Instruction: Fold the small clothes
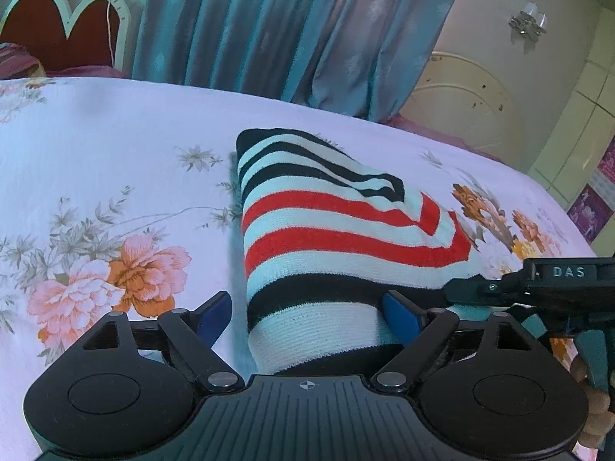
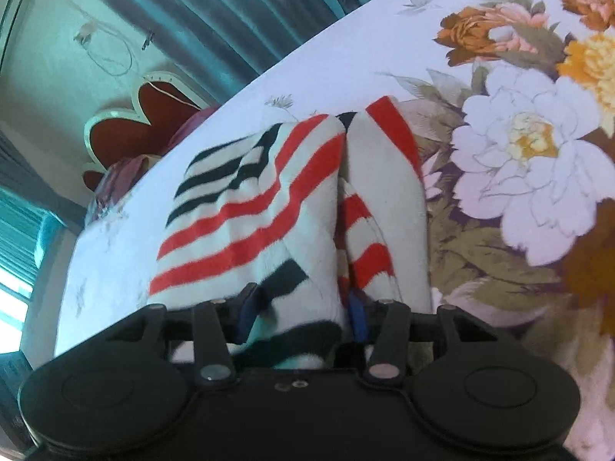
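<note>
Your left gripper (image 1: 307, 315) is spread wide around the near end of the striped top (image 1: 326, 223), which lies folded on the flowery bed sheet (image 1: 96, 146). Your right gripper (image 2: 303, 315) has cloth between its fingers, but you cannot tell if it pinches.

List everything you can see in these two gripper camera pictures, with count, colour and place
striped garment: one, white with red and black stripes, folded on the bedsheet
bedsheet: one, white with pink and orange flowers, covering the bed
curtain: one, blue-grey, behind the bed
headboard: one, dark red with white trim, far left
left gripper: one, black with blue pads, open astride the garment's near end
right gripper: one, black, garment bunched between its jaws
</note>
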A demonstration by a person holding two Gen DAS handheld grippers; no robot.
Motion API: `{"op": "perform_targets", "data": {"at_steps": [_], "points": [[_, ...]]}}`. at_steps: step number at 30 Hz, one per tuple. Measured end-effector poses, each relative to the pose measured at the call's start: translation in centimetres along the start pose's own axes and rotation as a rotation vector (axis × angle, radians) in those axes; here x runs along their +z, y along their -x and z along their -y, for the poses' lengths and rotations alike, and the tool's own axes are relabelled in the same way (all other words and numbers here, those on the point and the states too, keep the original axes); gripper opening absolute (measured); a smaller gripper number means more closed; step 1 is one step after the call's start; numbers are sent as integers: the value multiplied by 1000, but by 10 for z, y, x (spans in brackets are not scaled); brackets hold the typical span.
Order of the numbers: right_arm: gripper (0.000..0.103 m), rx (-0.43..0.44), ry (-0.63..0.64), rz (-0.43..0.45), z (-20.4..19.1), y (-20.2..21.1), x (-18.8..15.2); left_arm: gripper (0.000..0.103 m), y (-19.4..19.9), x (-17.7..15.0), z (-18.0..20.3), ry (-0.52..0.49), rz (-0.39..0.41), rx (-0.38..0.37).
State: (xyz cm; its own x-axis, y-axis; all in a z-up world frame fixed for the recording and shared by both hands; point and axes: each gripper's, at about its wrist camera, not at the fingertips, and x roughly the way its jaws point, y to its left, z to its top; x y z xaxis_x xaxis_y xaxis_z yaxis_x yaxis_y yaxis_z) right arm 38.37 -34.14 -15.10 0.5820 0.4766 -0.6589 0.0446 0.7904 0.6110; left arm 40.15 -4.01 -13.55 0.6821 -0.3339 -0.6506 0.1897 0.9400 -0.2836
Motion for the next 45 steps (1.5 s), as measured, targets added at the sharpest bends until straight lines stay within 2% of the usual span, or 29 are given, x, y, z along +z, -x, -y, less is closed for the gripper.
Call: {"op": "perform_targets", "data": {"at_steps": [1, 2, 4, 10, 13, 18, 20, 23, 25, 36, 40, 43, 45], "points": [[29, 3, 4, -2, 0, -2, 0, 86, -1, 0, 0, 3, -2, 1], [25, 12, 9, -7, -2, -3, 0, 86, -1, 0, 1, 3, -3, 2], [21, 10, 43, 5, -9, 2, -2, 87, -1, 2, 2, -6, -4, 3], [18, -53, 239, 120, -41, 28, -1, 87, 13, 8, 13, -33, 47, 7], [18, -95, 280, 151, -36, 40, 2, 87, 21, 7, 21, -67, 67, -4], [19, -132, 222, 89, -1, 28, -4, 87, 8, -4, 26, -89, 11, 5], [22, -120, 191, 81, 2, 22, -6, 87, 3, -6, 24, -76, 9, 9], [29, -111, 163, 83, -1, 36, -6, 88, 5, -5, 25, -84, 7, 15], [30, -116, 162, 101, -2, 53, -9, 88, 6, -6, 25, -90, 4, 15], [18, -118, 93, 92, 11, 91, -50, 88, 15, -5, 25, -120, -28, 20], [19, -136, 56, 87, 23, 91, -64, 88, 19, -13, 24, -115, -36, 21], [27, -185, 54, 60, 33, 78, -70, 88, 15, -18, 23, -106, -42, 23], [27, -187, 29, 52, 34, 75, -68, 88, 16, -15, 25, -99, -49, 34]]}}
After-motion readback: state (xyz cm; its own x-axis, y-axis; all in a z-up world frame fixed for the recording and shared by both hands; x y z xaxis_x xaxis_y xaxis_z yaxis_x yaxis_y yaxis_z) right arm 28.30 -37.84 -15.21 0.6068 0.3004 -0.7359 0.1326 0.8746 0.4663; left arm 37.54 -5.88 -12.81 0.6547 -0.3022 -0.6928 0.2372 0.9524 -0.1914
